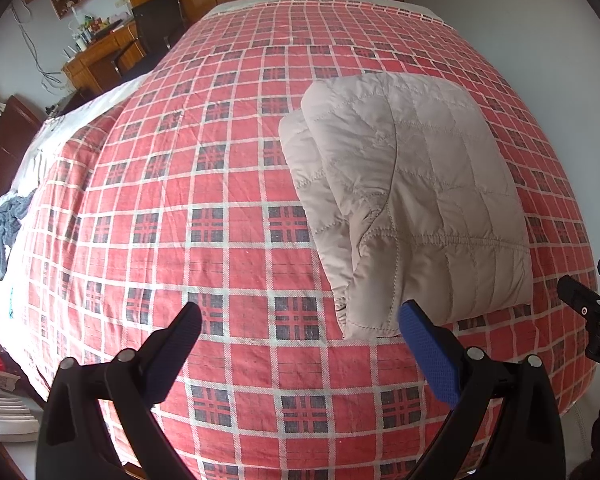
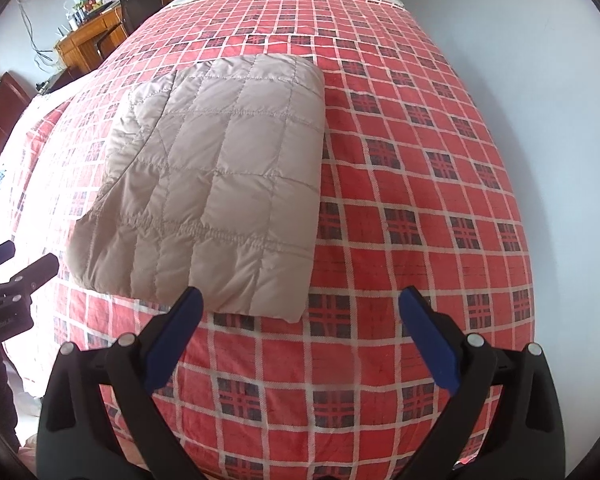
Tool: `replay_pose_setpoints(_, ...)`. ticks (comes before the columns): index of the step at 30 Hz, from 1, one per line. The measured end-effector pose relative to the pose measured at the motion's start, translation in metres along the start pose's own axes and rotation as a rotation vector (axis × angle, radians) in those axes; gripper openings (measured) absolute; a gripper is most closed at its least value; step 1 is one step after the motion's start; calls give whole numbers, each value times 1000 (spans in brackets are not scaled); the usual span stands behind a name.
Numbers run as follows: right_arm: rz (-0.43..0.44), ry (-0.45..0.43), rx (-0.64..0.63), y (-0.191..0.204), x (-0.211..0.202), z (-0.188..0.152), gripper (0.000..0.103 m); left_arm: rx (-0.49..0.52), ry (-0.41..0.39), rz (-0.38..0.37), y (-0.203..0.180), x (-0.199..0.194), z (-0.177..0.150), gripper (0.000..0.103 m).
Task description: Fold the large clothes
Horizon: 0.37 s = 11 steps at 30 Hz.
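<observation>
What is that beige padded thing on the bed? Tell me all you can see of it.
It looks like a quilted jacket, pale beige, of smooth, puffy, stitched fabric sewn in squares. It is folded into a thick, roughly rectangular bundle, with a gathered seam across it and layered folds showing along its left side. It lies flat on the red checked bedspread, touching nothing else; both claws are open and clear of it.

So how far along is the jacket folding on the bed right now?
Looks essentially done: the beige quilted jacket lies folded into a compact rectangle on the red plaid bedspread. Nothing is in hand; the left gripper and right gripper are open, clear of it. Nothing obvious remains.
</observation>
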State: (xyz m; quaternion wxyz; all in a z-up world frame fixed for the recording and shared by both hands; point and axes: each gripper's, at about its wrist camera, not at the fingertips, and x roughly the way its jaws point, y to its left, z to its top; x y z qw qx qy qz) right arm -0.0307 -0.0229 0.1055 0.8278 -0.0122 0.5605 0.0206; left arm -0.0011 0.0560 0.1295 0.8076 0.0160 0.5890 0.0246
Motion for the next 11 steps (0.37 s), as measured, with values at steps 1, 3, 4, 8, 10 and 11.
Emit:
replay_pose_setpoints(1,-1,2,0,0,0,0,98,-1,0,0,0,0,0,99)
replay_pose_setpoints(3,-2,6,-1,1,1,-1,98,-1,1,0,0,0,0,99)
replay_pose_setpoints(4,-3,11,-3,1,2,-1,98,0,1,0,0,0,0,99)
replay_pose_setpoints(8,-4,25,-10,2,3,-1,98,2,1,0,0,1,0,99)
replay_pose_setpoints(10,-13,33,-13,3,5,-1,98,2,1,-1,1,1,0,99)
replay_pose_setpoints(11,-15,32,-14,3,5,-1,98,1,1,-1,1,1,0,99)
